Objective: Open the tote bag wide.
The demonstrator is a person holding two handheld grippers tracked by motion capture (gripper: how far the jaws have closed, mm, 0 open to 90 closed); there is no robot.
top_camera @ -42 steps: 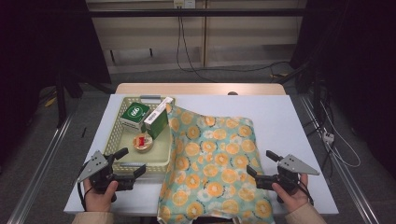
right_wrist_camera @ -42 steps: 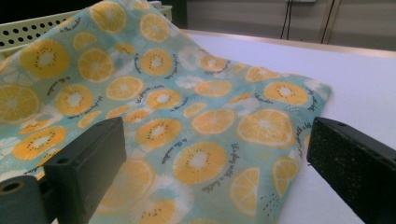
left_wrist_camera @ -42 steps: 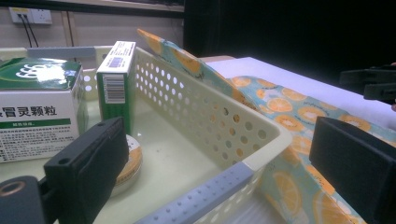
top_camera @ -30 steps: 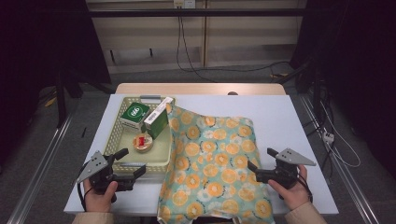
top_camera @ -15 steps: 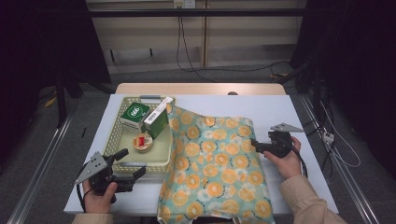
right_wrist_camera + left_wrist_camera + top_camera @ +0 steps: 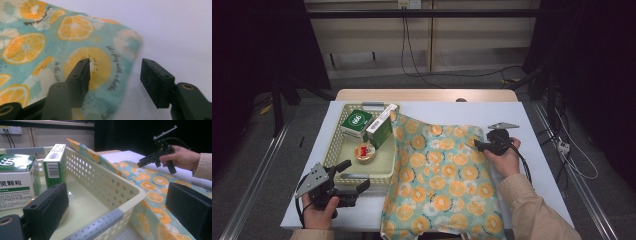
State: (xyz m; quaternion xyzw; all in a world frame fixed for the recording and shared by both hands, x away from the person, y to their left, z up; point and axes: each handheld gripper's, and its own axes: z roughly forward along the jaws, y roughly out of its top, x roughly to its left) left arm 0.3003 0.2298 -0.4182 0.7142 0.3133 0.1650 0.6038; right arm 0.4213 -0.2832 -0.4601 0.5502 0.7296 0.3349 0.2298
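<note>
Right gripper (image 6: 478,145) farther up — white table (image 6: 532,120)

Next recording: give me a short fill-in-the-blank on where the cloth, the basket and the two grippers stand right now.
1. The cloth is printed with slices of ____.
2. One edge of the cloth is draped over the rim of the ____, which holds boxes and a roll of tape.
3. The right gripper straddles the cloth's far right ____, one jaw over the print and one over the bare table.
4. The left gripper rests at the basket's near edge with its jaws ____.

Missing words: orange; basket; corner; open
</note>
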